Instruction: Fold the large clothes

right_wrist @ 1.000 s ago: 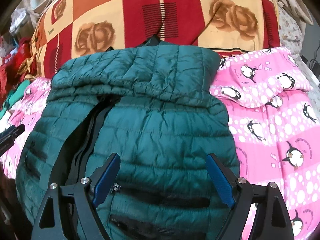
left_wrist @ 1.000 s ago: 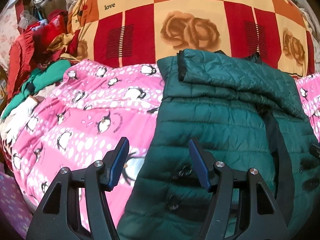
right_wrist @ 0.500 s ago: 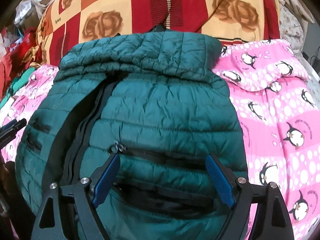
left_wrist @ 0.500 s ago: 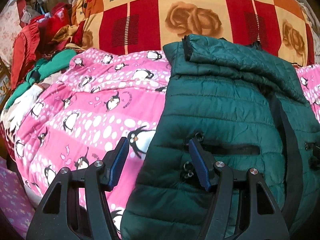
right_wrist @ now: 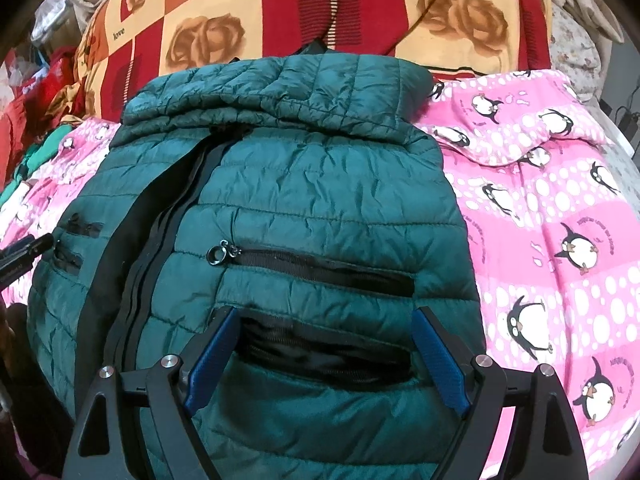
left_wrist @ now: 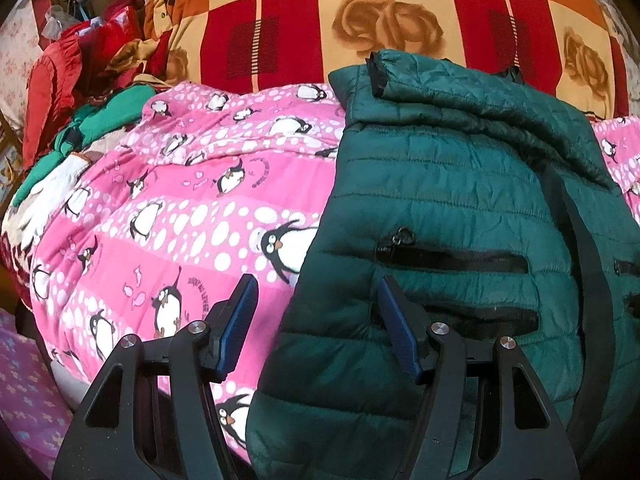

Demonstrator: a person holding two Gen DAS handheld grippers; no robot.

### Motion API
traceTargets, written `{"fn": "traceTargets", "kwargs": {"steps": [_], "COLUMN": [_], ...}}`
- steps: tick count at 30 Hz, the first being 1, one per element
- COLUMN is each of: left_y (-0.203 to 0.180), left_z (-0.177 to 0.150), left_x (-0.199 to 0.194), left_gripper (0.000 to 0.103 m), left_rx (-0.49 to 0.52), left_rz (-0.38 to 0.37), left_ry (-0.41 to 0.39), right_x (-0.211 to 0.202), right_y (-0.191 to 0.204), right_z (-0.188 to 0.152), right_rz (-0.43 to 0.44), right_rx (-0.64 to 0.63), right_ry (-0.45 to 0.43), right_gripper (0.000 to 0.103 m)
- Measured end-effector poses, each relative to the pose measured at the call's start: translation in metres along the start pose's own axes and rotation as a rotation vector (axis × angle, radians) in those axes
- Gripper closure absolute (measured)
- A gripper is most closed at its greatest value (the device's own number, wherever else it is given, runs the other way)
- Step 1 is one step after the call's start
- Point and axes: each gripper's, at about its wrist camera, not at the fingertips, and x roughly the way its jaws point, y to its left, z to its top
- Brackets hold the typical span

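**Quilted green jacket flat on the penguin blanket**

A puffy, stitched green jacket (right_wrist: 320,184) with black zips lies front-up on a soft pink blanket (left_wrist: 192,216) printed with penguins and white dots. Beyond the jacket's collar lies a checked cover (left_wrist: 320,24) with roses. The left gripper (left_wrist: 316,300) hovers over the jacket's edge, jaws apart, gripping nothing. The right gripper (right_wrist: 324,332) hangs wide open above the jacket's pocket zips, also empty.
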Motion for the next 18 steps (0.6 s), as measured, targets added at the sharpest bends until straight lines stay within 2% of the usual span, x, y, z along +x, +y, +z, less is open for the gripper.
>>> {"fn": "traceTargets", "kwargs": {"steps": [7, 10, 13, 18], "left_y": [0.004, 0.006, 0.009, 0.023], "left_z": [-0.010, -0.015, -0.021, -0.030], "left_x": [-0.003, -0.007, -0.011, -0.014], "left_gripper": [0.041, 0.041, 0.033, 0.033], "left_rx": [-0.001, 0.009, 0.018, -0.015], "left_rz": [-0.026, -0.059, -0.110, -0.167], "left_ry": [0.029, 0.039, 0.060, 0.083], "right_x": [-0.008, -0.013, -0.020, -0.031], "right_y": [-0.002, -0.003, -0.006, -0.023], "right_z": [-0.008, -0.014, -0.022, -0.040], "right_rz": [-0.002, -0.007, -0.007, -0.016], "right_rx": [-0.015, -0.022, -0.029, -0.024], "right_ry": [0.005, 0.010, 0.023, 0.055], "right_gripper": [0.016, 0.015, 0.015, 0.012]}}
